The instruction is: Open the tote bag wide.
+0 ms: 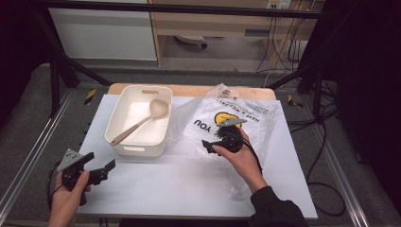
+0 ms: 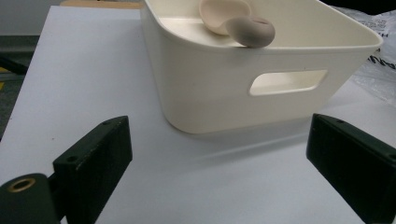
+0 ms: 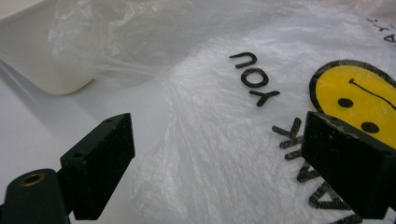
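Note:
A cream plastic bin (image 1: 124, 109) stands on the white table (image 1: 189, 184), with a beige spoon (image 1: 142, 122) lying slantwise inside it. Right of the bin lies a crumpled clear plastic bag (image 1: 250, 111) printed with a yellow smiley and black letters. My left gripper (image 1: 100, 162) stands open near the table's front left, empty, facing the bin. In the left gripper view the bin's handle wall (image 2: 219, 88) stands just past the open gripper (image 2: 219, 126), and the spoon's handle end (image 2: 252, 31) rests on the rim. My right gripper (image 3: 217, 123) hovers open low over the bag (image 3: 219, 88), holding nothing.
The table's front edge runs just behind both hands. A wooden board (image 1: 189, 90) pokes out past the table's far edge. The bin's corner (image 3: 37, 56) sits left of the bag in the right gripper view. Black frame legs and cables lie on the floor around.

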Demonstrator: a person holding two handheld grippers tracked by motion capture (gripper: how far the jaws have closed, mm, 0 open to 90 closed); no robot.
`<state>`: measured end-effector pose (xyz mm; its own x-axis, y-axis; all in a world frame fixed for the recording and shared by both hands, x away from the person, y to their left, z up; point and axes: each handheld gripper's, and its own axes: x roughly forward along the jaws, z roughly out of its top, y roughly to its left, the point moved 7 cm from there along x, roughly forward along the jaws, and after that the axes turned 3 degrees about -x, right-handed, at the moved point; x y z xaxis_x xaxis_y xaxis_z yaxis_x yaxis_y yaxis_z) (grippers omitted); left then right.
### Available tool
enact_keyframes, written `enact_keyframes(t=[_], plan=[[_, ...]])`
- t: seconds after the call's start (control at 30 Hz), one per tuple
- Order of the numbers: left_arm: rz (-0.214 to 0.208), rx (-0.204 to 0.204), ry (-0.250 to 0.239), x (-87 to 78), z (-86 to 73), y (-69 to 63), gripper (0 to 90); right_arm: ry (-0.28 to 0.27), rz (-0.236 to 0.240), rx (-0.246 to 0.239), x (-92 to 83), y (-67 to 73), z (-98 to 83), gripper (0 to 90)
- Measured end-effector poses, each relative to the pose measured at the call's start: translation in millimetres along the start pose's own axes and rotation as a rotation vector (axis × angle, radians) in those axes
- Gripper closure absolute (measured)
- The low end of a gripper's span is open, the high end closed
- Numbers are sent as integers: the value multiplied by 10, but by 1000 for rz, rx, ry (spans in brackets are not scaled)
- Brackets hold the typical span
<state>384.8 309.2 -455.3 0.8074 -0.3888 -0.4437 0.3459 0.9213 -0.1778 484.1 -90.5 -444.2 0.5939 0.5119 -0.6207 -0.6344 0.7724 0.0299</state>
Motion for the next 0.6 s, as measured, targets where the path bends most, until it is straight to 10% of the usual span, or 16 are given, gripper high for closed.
enact_keyframes(t=[0.6], plan=[[17,-12,7,-5,-26,32,60,52,-26,-18,136,-137,-299,79]])
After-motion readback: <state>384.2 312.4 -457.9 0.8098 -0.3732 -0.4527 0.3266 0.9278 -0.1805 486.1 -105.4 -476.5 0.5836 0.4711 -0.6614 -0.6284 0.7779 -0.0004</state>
